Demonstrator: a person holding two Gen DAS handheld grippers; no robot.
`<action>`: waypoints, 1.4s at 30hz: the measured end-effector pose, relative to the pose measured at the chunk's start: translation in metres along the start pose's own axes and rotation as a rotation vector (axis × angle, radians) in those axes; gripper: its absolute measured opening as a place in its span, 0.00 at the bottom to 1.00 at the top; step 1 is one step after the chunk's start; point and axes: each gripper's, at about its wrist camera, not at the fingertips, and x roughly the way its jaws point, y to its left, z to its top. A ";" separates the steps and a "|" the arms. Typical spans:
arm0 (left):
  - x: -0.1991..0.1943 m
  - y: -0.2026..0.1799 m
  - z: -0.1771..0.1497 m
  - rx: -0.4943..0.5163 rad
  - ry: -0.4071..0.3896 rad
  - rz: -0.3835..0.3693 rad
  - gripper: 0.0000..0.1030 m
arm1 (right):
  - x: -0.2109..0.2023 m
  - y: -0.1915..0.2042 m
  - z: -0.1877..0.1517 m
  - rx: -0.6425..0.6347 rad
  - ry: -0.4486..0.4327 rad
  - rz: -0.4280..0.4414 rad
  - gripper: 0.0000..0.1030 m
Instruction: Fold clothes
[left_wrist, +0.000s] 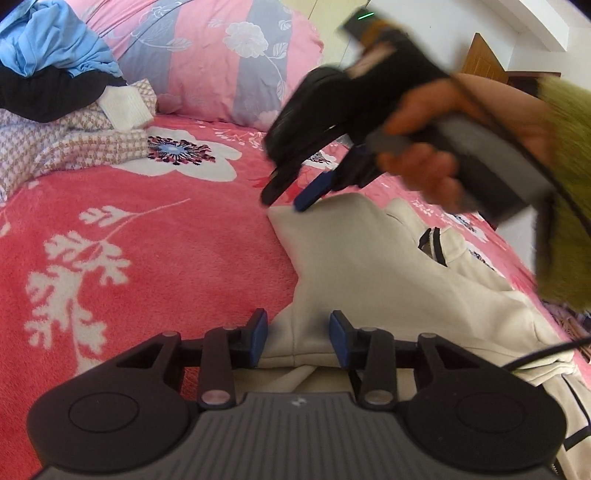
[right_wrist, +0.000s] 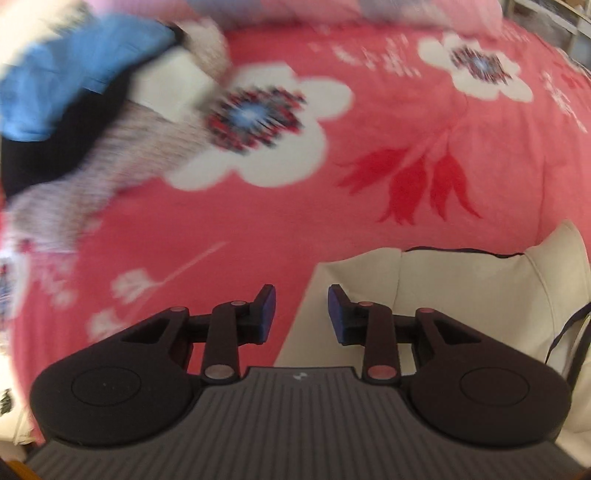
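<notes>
- Where the pink flowered blanket (left_wrist: 155, 236) covers the bed, my cream hooded garment (left_wrist: 369, 280) lies spread at its near right side.
- Far left on the blanket sits a heap of other clothes (left_wrist: 55, 74), blue and black on top of a checked piece.
- My left gripper (left_wrist: 298, 338) is released, its fingers either side of the cream hem without pressing it.
- My right gripper (right_wrist: 302, 309) is released too, empty, above the garment's corner.

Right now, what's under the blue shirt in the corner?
The blue shirt lies on a black garment, which rests on a checked garment. What lies deeper in the pile is covered.
</notes>
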 end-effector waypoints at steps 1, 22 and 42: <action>0.000 0.000 0.000 -0.003 0.001 -0.003 0.38 | 0.010 0.002 0.005 0.007 0.049 -0.019 0.34; -0.006 0.020 0.007 -0.143 -0.039 0.045 0.39 | 0.000 -0.010 0.002 0.066 -0.172 -0.002 0.03; -0.003 0.028 0.008 -0.184 -0.038 0.029 0.40 | -0.158 -0.124 -0.107 0.129 -0.585 0.097 0.07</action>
